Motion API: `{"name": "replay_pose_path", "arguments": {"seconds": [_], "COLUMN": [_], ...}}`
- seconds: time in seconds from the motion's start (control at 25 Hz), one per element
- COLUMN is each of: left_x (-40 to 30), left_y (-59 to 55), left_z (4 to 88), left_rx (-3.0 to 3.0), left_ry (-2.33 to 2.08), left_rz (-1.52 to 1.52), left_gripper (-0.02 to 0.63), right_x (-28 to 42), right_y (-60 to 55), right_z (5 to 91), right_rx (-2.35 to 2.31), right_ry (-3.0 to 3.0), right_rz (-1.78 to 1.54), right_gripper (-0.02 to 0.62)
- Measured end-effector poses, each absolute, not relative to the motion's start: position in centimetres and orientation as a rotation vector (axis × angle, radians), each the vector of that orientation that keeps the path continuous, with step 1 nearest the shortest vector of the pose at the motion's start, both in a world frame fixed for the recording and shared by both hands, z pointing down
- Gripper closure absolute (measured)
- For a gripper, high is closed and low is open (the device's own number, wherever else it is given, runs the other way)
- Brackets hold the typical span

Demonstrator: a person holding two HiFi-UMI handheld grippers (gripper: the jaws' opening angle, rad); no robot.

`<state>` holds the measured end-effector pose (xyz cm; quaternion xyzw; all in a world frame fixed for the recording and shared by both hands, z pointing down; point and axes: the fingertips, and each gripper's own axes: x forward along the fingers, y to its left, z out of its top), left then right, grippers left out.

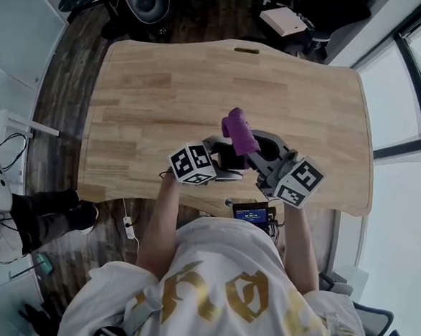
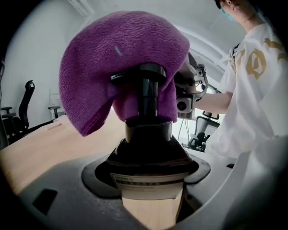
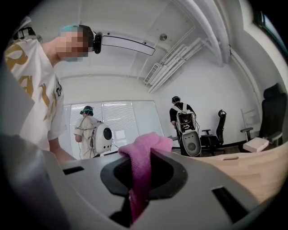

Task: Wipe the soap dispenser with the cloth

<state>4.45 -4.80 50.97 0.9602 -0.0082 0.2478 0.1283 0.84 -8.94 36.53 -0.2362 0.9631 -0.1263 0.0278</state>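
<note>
1. The left tool point(image 2: 148, 182) is clamped on the soap dispenser point(image 2: 148, 148), a black bottle. One jaw presses its lower body at 9 o'clock and the other at 3 o'clock.
2. The dispenser stands upright in that grip, with its pump head point(image 2: 143, 76) at 12 o'clock. I can't tell whether its base rests on the tabletop point(image 1: 202, 84) or hangs just above it.
3. The purple cloth point(image 2: 121, 54) is draped over the pump head. It covers the top like a hood, sags lowest on the 9 o'clock side, and wraps behind the neck.
4. The right tool point(image 3: 143, 179) has its jaws pressed together on a fold of the cloth. The fabric bunches above the jaws at 12 o'clock, and a narrow strip of it runs down between them.
5. In the left gripper view, the right tool sits just behind the cloth at about 3 o'clock of the pump head, right against the fabric.
6. From above, both tools meet over the near edge of the tabletop, around its 6 o'clock, just in front of the person point(image 1: 216, 286) in a white shirt with gold print. The left tool comes in from about 8 o'clock and the right from about 4 o'clock, with the cloth on top between them.
7. In the right gripper view, two other people point(image 3: 87, 130) with backpacks stand by the window blinds, and a black office chair point(image 3: 272, 112) sits out at 3 o'clock.
</note>
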Motion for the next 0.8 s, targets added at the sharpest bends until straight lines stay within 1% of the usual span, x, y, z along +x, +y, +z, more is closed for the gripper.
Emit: {"name": "replay_pose_path", "arguments": {"seconds": [0.52, 0.8], "left_x": [5.9, 5.7], "left_y": [-4.0, -4.6], "left_z": [49.6, 49.1], "left_rx": [2.832, 2.834], "left_ry": [0.055, 0.024], "left_rz": [0.660, 0.610], "left_gripper": [0.247, 0.247], "right_x": [3.9, 5.4], "right_y": [-11.9, -12.9], "right_z": [38.3, 40.1], "right_rx": [-0.938, -1.079], "right_ry": [2.772, 2.753], "right_rz": [-0.616, -0.665], "right_gripper": [0.561, 0.561]}}
